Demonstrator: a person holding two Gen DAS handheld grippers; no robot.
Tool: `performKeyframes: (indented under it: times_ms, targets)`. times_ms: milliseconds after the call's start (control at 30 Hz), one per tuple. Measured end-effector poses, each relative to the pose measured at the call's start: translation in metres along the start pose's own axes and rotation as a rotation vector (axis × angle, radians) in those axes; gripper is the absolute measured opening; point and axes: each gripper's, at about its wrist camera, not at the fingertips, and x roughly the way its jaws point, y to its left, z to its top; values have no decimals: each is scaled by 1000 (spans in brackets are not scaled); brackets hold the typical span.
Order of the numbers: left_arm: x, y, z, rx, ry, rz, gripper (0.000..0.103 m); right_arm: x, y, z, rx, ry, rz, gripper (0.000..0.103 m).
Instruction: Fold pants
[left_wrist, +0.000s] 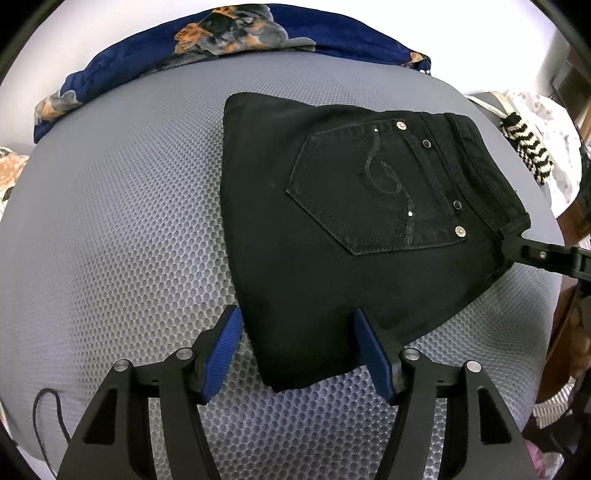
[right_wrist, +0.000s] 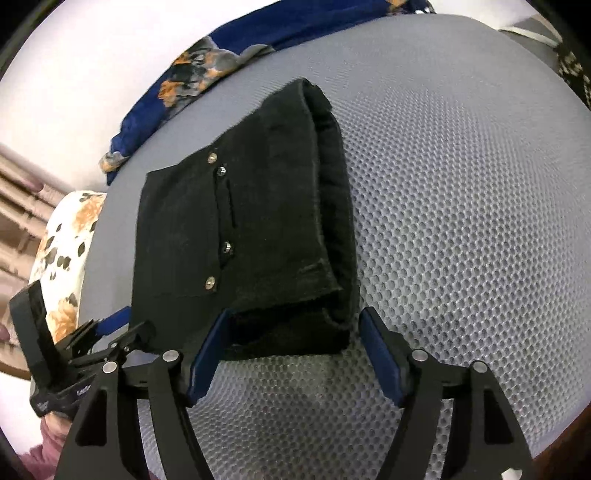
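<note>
Black pants (left_wrist: 332, 229) lie folded into a compact stack on a grey mesh surface (left_wrist: 129, 221), back pocket and rivets facing up. My left gripper (left_wrist: 297, 350) is open over the near corner of the stack; fabric lies between its blue pads without being squeezed. In the right wrist view the layered end of the pants (right_wrist: 240, 240) shows. My right gripper (right_wrist: 295, 350) is open around that end's near corner, with a gap beside its right pad. The right gripper (left_wrist: 535, 254) also appears at the waistband corner, and the left gripper (right_wrist: 125, 328) at the stack's left edge.
A blue floral blanket (left_wrist: 221, 33) is bunched along the far edge of the surface. A black-and-white striped item (left_wrist: 528, 147) lies off to the right, and a black cord (left_wrist: 44, 417) loops at the near left. A floral cushion (right_wrist: 70, 258) sits beyond the left edge.
</note>
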Motion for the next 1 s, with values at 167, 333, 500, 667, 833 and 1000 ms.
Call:
performKeyframes:
  times_ms: [167,333,500,667,833,1000]
  targets:
    - [-5,0,1,-1,-4,13,64,-16,-5,3,-9,-6,17,76]
    - [-12,19,8,-49,-23,-46,64,-27,-10,13,-6,-30,32,81]
    - [-8,46,21,-147,-10,-153,64,-22,-13,33,-13,-16,79,84]
    - [2,63,29,-230,11,-254,64,-5,-24,51,20,5,175,84]
    - [19,74,34,-306,46,-354,64,13,-35,59,64,45,280,81]
    - [34,82,36,-363,70,-403,64,29,-45,67,87,88,305,79]
